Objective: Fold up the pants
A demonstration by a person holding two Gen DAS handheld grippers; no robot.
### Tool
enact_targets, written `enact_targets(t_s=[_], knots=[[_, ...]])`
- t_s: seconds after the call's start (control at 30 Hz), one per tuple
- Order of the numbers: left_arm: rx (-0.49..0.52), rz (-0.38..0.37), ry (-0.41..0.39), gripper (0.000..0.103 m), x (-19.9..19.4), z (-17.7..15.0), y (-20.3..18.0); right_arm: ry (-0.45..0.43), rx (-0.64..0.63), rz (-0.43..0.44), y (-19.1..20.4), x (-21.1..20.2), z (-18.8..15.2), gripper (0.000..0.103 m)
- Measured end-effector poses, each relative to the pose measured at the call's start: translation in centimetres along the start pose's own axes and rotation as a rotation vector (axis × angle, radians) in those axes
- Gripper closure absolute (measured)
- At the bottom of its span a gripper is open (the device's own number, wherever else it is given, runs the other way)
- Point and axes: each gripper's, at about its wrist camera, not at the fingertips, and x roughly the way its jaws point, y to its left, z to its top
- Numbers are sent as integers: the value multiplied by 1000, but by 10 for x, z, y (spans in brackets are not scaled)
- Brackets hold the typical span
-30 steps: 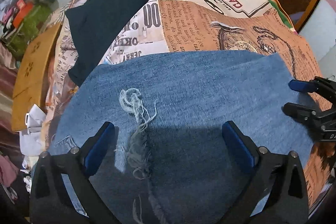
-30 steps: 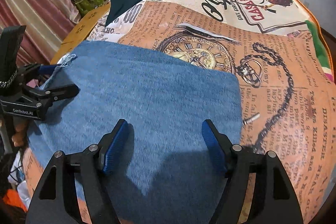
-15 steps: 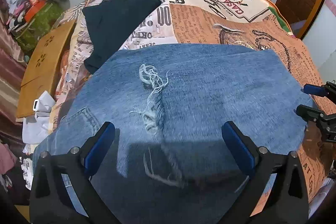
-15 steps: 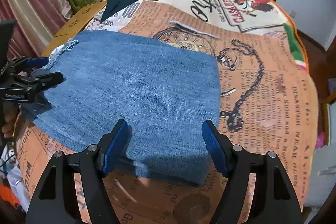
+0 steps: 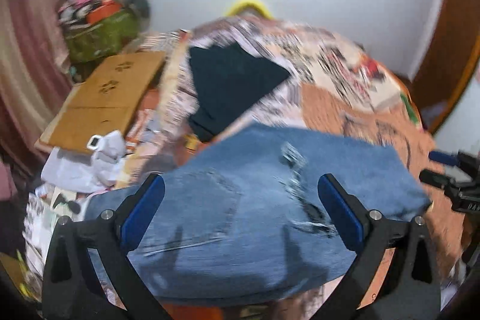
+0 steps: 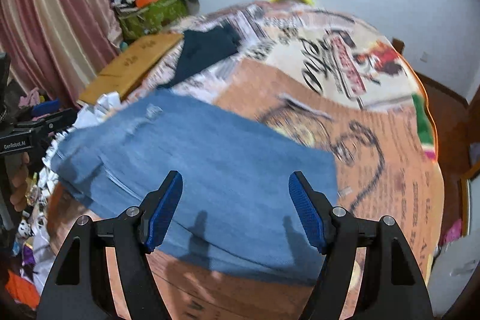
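Both the left gripper (image 5: 240,212) and right gripper (image 6: 235,210) hang spread, empty, above the folded jeans' (image 6: 216,170) near edge.

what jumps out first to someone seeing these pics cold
The folded blue jeans lie in the middle of a bed under a loud newspaper-print bedspread. Both the left gripper and the right gripper hang open above the jeans. A dark folded garment lies beyond them, towards the wall.
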Motion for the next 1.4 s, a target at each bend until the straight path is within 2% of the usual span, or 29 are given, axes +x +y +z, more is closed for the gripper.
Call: enact_targets(t_s=[0.07, 0.17, 0.3, 0.4, 0.53, 0.7, 0.77, 0.87, 0.97, 1.1, 1.17, 1.27, 1.4], knots=[[-62, 13, -20, 0, -9, 0, 24, -16, -15, 14, 11, 2, 8, 33], [-132, 36, -8, 0, -14, -5, 60, -23, -34, 40, 27, 9, 16, 33], [-232, 71, 54, 0, -11, -21, 111, -6, -62, 72, 51, 25, 19, 33], [-312, 62, 122, 0, -3, -39, 141, 28, -90, 97, 70, 45, 19, 33], [-455, 13, 236, 0, 15, -73, 176, 74, -122, 115, 89, 69, 16, 33], [-565, -54, 343, 0, 31, -110, 193, 145, -136, 130, 101, 93, 7, 33], [-601, -91, 387, 0, 36, -123, 195, 162, -144, 134, 104, 99, 3, 29], [-661, -171, 420, 0, 39, -136, 194, 153, -167, 127, 107, 98, 2, 28], [-748, -297, 456, 0, 50, -146, 192, 155, -160, 139, 107, 100, 2, 28], [-772, -341, 439, 1, 62, -144, 194, 155, -161, 140, 109, 102, 3, 28], [-773, -326, 420, 7, 68, -141, 198, 154, -159, 143, 109, 102, 3, 27], [-729, -250, 400, 42, 75, -135, 202, 154, -157, 146, 109, 103, 4, 27], [-746, -249, 357, 60, 84, -130, 211, 154, -153, 149, 109, 103, 4, 27]])
